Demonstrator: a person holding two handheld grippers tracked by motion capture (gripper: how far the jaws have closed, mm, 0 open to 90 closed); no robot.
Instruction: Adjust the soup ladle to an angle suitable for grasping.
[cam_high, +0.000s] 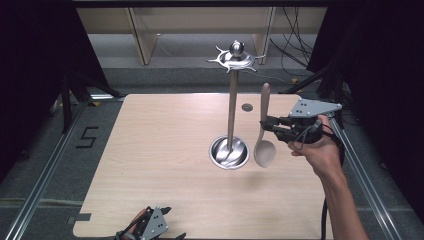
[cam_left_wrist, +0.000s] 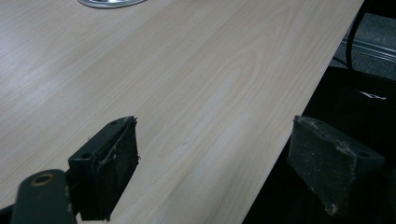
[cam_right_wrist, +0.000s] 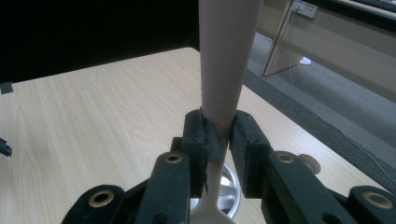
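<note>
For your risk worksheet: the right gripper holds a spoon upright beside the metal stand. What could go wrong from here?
1. The right gripper pinches the spoon at its narrow neck, so the spoon may pivot or slip.
2. The spoon hangs close to the stand; a sideways move could knock the pole.
3. The hooks at the stand's top are small, so hanging could miss.

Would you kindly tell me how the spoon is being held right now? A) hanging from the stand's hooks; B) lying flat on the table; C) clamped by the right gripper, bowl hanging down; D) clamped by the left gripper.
C: the right gripper is shut on the spoon by its handle, bowl down beside the stand.
</note>
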